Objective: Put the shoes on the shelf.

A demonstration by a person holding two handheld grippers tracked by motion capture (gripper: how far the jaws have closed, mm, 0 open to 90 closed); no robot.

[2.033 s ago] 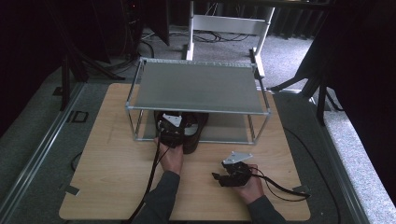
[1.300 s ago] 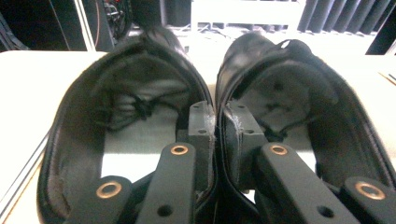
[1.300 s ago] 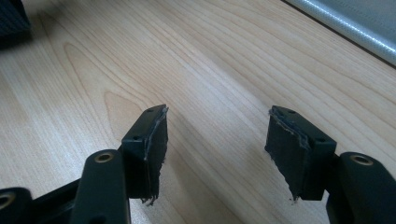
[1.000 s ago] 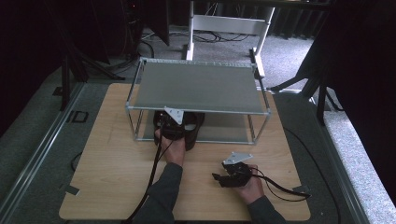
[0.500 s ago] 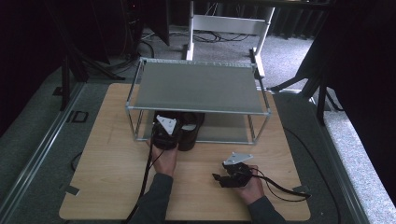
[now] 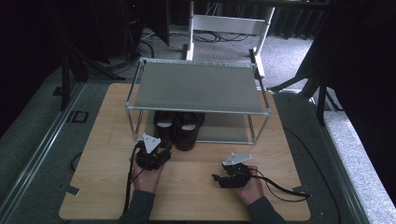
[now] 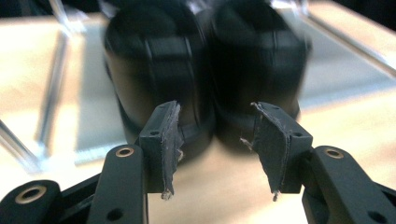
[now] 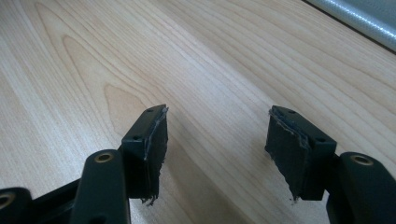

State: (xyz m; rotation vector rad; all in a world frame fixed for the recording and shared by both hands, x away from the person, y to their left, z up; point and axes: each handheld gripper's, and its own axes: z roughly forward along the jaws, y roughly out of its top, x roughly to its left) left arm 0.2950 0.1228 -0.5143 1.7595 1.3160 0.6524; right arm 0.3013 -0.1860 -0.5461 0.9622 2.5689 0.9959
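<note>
Just ahead of the left tool point(image 6: 161, 148), a pair of black shoes point(image 6: 180, 127) stands side by side on the rack's lower shelf point(image 6: 224, 133). Its jaws have just been opening and stand spread, empty. Apart, the right tool point(image 6: 215, 177) rests half-spread over bare bench point(image 6: 102, 140).

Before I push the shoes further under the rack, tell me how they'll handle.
The shoes stand flat on their soles on the lower shelf, so they'll probably slide rather than tip or roll. They sit side by side, touching, so pushing one likely nudges the other. The heels look smooth and rounded; the left gripper, open, might slip off.
</note>
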